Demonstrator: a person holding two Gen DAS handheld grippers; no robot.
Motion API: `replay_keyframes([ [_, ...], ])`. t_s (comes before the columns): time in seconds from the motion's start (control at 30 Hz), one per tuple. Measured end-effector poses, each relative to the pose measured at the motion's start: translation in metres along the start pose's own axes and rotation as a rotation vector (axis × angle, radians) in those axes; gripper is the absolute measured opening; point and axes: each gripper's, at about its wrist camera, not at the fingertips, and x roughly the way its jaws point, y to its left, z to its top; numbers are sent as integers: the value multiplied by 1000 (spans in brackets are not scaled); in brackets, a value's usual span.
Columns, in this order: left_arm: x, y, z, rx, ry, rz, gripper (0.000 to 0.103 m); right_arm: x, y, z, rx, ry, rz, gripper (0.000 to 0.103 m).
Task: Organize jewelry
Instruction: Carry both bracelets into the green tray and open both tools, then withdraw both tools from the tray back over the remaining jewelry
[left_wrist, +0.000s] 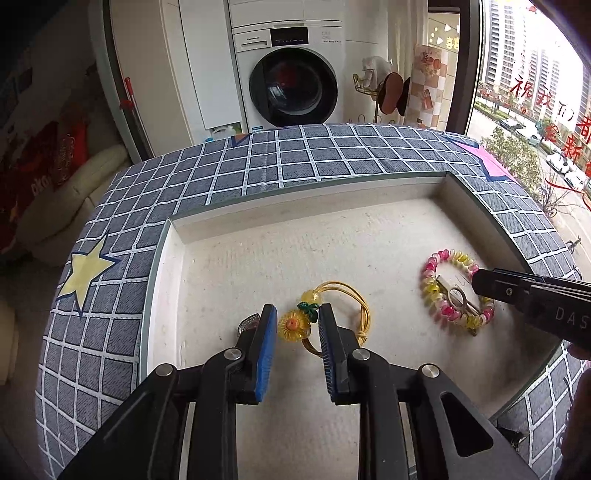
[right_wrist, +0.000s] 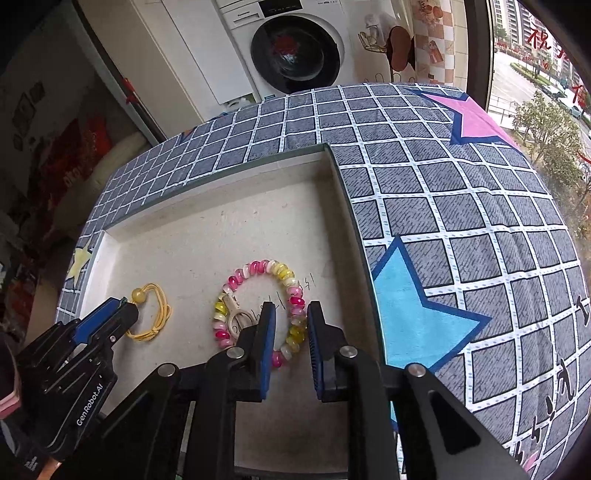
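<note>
Left wrist view shows the yellow hair tie (left_wrist: 332, 314) with its sunflower charm (left_wrist: 293, 325) lying on the tray (left_wrist: 229, 229) floor near its front edge. The charm sits between the left gripper (left_wrist: 297, 321) pads, which stand apart from it, the jaws open and clasping nothing. A small silver piece (left_wrist: 249, 323) lies just behind the left pad. Toward the tray's right side, well apart from the tie, lies the pink and yellow bead bracelet (right_wrist: 258, 306) with a pale clasp (right_wrist: 236, 314). The right gripper (right_wrist: 291, 325) straddles the bracelet's right strand, its jaws slightly open and not pressing the beads. The tray rests on a grey checked cloth (right_wrist: 424, 184) with stars; a washing machine (left_wrist: 291, 74) stands beyond.
</note>
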Motion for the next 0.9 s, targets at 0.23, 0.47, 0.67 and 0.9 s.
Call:
replay_keyframes([
  [0.23,-25,4,5,-31,-73,-13,103,-17,2,1,20,-48,60,49],
  [0.47,-50,7,1,-27,-108,1,103,-38,5,-1,53,-69,112,65],
  [0.67,-74,12,-9,-38,-119,-3,103,-59,12,-14,42,-78,137,77],
  [0.9,-102,17,-27,-33,-128,4,103,-91,17,-26,35,-117,134,91],
])
